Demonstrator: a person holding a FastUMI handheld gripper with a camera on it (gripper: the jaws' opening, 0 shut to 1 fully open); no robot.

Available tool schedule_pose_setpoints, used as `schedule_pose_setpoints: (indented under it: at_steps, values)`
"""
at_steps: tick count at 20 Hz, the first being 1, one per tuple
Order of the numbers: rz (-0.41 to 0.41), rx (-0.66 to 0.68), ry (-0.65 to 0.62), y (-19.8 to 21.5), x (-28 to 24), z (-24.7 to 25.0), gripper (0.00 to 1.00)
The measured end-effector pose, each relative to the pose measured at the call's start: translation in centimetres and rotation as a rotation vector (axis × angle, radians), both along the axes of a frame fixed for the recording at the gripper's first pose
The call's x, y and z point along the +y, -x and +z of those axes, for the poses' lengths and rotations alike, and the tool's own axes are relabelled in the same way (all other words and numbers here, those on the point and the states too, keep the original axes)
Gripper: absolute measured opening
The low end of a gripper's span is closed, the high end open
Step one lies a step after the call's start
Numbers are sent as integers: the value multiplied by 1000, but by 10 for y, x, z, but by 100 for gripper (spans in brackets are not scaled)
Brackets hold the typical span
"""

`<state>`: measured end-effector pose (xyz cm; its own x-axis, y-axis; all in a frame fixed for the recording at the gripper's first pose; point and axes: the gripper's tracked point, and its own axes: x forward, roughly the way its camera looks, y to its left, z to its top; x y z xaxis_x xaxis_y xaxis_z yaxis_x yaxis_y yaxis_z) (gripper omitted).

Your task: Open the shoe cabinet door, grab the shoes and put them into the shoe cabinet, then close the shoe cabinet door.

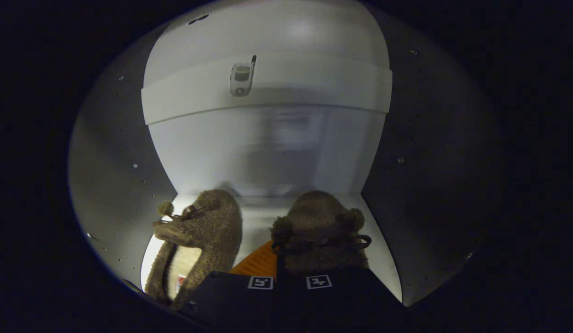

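Now inside the white shoe cabinet (268, 152): my gripper (290, 281) looks nearly closed on the right fuzzy brown slipper (321, 231), seating it on the shelf, though pad contact is hidden. Left fuzzy brown slipper (207, 231) lies tipped beside it.

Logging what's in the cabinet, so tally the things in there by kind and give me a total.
Fuzzy brown slippers: 2, left slipper and right slipper, the right one between the fingers of the shut tool
Shelf boards: 1, shelf
Metal fittings: 1, fitting
Total: 4
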<state>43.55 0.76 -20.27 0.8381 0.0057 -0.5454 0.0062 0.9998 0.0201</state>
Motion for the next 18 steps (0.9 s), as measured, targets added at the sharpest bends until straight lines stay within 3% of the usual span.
schedule_pose_setpoints:
  at_steps: [6,13,14,18]
  values:
    - [-12,62,-45,16,2,0,19]
    - [36,74,-67,50,6,26,92]
    - [30,71,-66,57,4,32,97]
    - [25,22,-27,81,-10,60,99]
